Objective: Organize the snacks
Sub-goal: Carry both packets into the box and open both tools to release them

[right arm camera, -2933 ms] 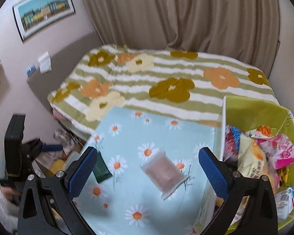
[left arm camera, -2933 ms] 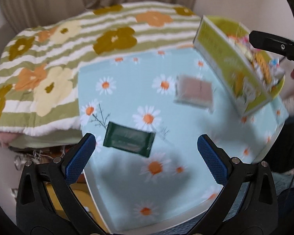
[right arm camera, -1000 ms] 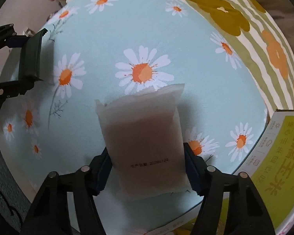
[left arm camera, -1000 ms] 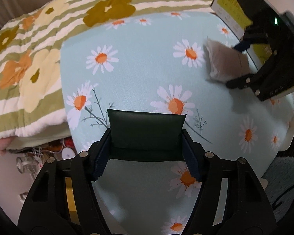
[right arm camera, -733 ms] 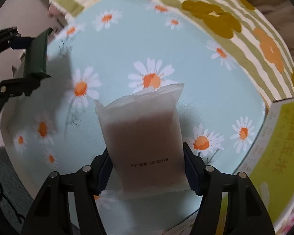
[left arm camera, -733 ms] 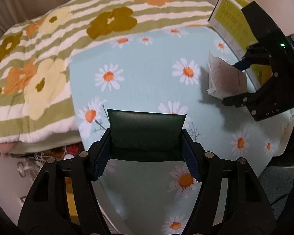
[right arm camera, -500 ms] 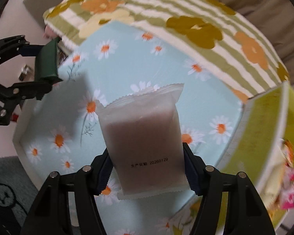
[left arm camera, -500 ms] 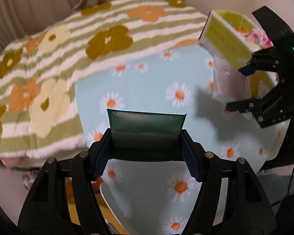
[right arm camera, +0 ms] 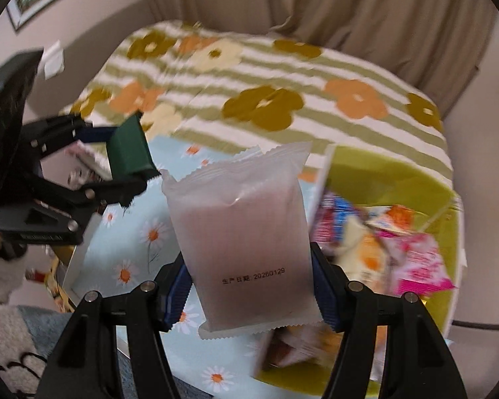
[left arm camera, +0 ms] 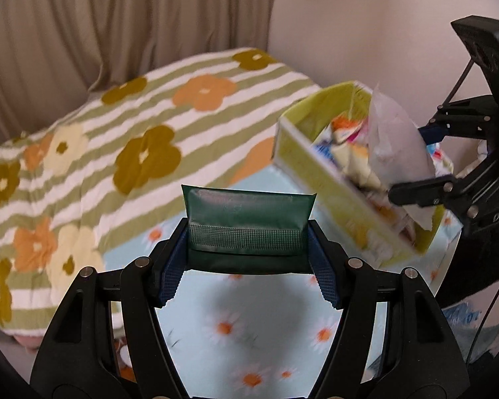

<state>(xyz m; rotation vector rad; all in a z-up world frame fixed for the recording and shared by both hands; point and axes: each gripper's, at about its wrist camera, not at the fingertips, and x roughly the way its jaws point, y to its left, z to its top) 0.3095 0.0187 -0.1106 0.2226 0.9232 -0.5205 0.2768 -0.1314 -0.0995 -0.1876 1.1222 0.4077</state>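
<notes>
My left gripper (left arm camera: pixel 248 276) is shut on a dark green snack packet (left arm camera: pixel 248 229) and holds it in the air above the daisy tablecloth (left arm camera: pixel 249 332). My right gripper (right arm camera: pixel 251 294) is shut on a frosted pinkish snack packet (right arm camera: pixel 246 242) and holds it raised beside the yellow-green snack box (right arm camera: pixel 392 179). In the left wrist view the right gripper (left arm camera: pixel 425 169) holds that pinkish packet (left arm camera: pixel 396 143) over the box (left arm camera: pixel 316 163), which is full of mixed snack packets. In the right wrist view the left gripper (right arm camera: pixel 116 163) with the green packet (right arm camera: pixel 129 149) hovers at the left.
A bed with a striped flower blanket (left arm camera: pixel 99 153) lies behind the table. Beige curtains (right arm camera: pixel 349 6) hang at the back. The table's near edge (right arm camera: pixel 70 266) shows at lower left, with clutter on the floor below it.
Both grippers closed on their packets and lifted them off the table. The right gripper carried the pinkish packet up toward the snack box; the left rose with the green packet.
</notes>
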